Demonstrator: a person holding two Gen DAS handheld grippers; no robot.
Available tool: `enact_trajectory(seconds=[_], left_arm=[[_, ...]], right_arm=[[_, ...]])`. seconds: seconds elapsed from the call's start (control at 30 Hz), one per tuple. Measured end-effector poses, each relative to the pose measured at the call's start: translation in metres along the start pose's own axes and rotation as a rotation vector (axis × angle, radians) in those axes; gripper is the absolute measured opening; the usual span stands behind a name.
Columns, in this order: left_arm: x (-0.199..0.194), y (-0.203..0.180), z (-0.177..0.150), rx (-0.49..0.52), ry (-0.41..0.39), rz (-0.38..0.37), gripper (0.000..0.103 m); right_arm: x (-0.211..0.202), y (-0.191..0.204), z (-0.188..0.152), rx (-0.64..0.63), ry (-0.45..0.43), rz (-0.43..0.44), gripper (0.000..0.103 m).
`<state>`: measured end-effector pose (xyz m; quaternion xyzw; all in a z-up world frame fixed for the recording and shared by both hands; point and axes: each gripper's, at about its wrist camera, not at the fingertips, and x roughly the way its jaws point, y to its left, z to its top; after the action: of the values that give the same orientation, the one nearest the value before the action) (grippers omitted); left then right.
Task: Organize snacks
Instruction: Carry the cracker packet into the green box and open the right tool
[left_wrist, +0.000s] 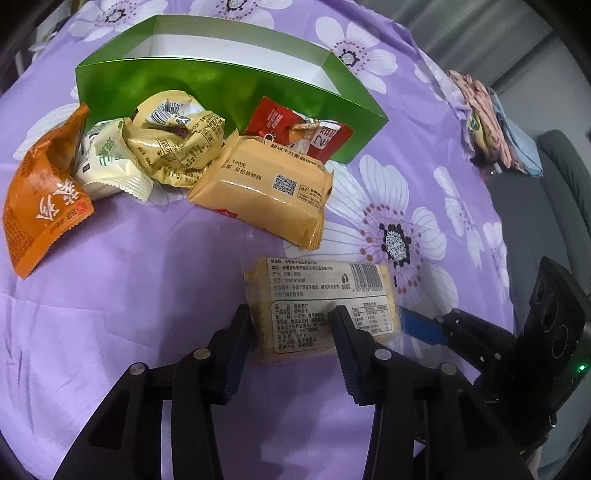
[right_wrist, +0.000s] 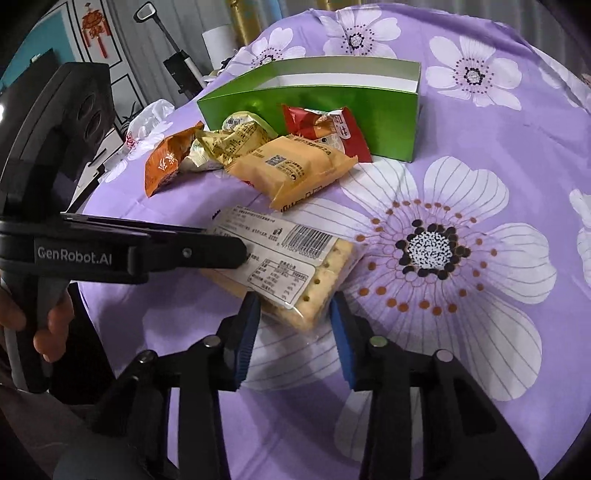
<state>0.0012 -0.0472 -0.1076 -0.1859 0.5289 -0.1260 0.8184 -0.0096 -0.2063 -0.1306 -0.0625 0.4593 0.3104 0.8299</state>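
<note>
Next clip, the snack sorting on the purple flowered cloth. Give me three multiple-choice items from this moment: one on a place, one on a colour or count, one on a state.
1. Where does the cracker packet lie?
A. inside the box
B. on the cloth nearest both claws
C. under the orange pouch

2. What colour is the open box?
A. green
B. blue
C. brown

3. How is the left claw?
A. shut on the red packet
B. open, fingers either side of the cracker packet's near end
C. out of view

Answers: 1 B, it lies apart from the pile in front of the box. 2 A, glossy green walls. 3 B, a gap shows between its fingers; the right claw is open too.
</note>
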Motion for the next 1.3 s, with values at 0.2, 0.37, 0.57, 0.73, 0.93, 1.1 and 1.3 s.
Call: enact_trajectory(seconds=[0.2,0.37,0.57,0.73,0.93,1.1,1.3], left_arm=[[-0.017,-0.007,-0.005,0.069,-0.033,0.038,0.044],[-0.033,-0.011,-0.002,0.113,-0.078,0.048,0.044],[-0.052,-0.017,0.006,0.156,-0.143,0.06,0.044],[-0.065,-0.016,0.012,0.169,-0.183,0.06,0.045],[-0.076,-0.014,0.021,0.176,-0.221,0.057,0.045],[-0.083,-0.013,0.031,0.185,-0.245,0.056,0.045],[-0.094,-0.013,0.05,0.198,-0.278,0.057,0.045]], right_arm=[[-0.008,0.013,-0.002,0.013,-0.023,-0.005,0.038],[-0.02,0.022,0.002,0.024,-0.075,-0.006,0.038],[-0.032,0.032,0.015,0.002,-0.127,-0.021,0.038],[-0.038,0.038,0.027,-0.016,-0.16,-0.034,0.038],[-0.043,0.043,0.042,-0.038,-0.187,-0.046,0.038],[-0.046,0.044,0.054,-0.054,-0.208,-0.057,0.038],[-0.05,0.045,0.073,-0.071,-0.245,-0.071,0.038]])
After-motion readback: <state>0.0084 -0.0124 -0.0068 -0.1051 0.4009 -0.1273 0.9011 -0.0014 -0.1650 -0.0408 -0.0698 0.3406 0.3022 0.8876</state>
